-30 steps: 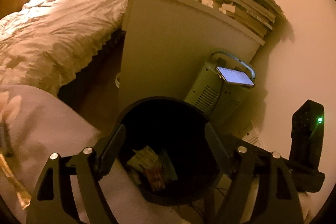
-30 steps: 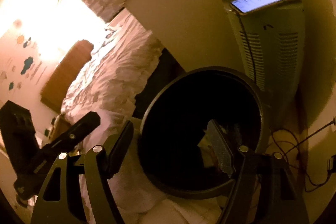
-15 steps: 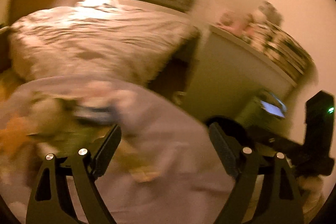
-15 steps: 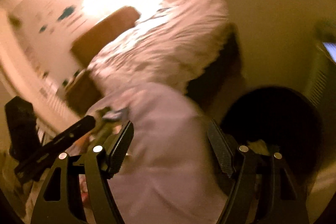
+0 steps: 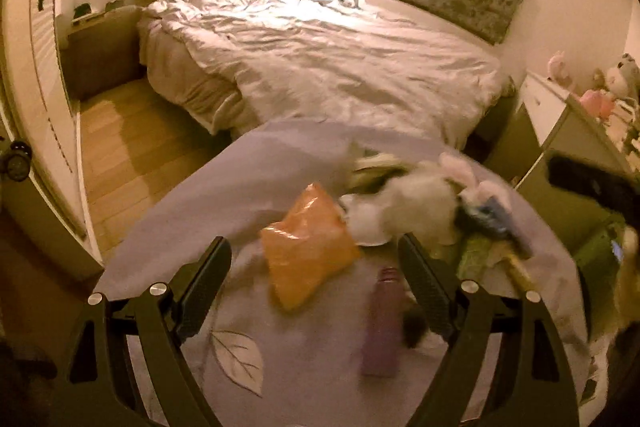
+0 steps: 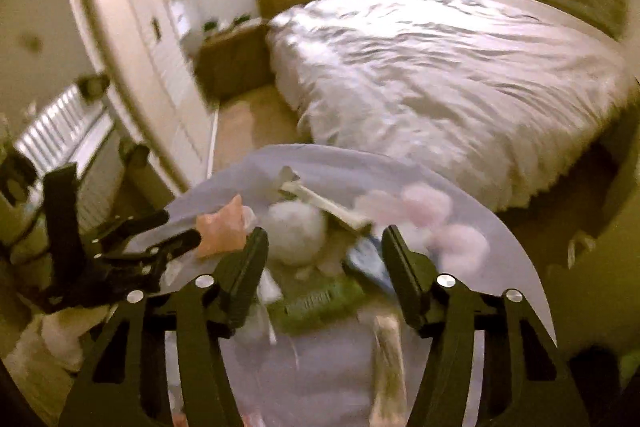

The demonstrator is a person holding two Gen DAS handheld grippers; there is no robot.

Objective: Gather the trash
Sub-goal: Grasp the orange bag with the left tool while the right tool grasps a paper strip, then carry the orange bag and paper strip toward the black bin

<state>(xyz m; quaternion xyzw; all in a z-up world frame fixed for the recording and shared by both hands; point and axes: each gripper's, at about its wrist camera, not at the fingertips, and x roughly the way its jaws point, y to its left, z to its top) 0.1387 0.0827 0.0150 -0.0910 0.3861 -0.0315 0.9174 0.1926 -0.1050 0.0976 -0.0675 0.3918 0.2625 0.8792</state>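
Here, two black two-finger grippers hang over one round bench draped in a pale lilac cloth [image 5: 248, 187]. The left gripper [image 5: 316, 287] has its jaws released and wide apart, with nothing between them; ahead of it lies one crumpled orange plastic bag [image 5: 308, 247], flat on the cloth. Just beside the bag, toward the right finger, lies one lilac plastic bottle [image 5: 382, 323] on its side. Beyond these sit one white fluffy plush toy with pink ears [image 5: 416, 203] and one white cup [image 5: 360, 223], the cup touching the toy. A green printed wrapper [image 5: 476, 251] lies to the toy's right; the items around it are too blurred to count.

The right gripper [image 6: 322, 259] likewise has its jaws released and empty, hovering above the same heap: the green wrapper [image 6: 316, 301] lies below the gap, and the white plush toy [image 6: 296, 233] sits between the fingertips in this view. The orange bag [image 6: 222, 227] appears at left, near the other gripper.

One bed with a rumpled white duvet [image 5: 320, 63] stands behind the bench, and one white cabinet [image 5: 560, 123] at right carries several small soft toys.
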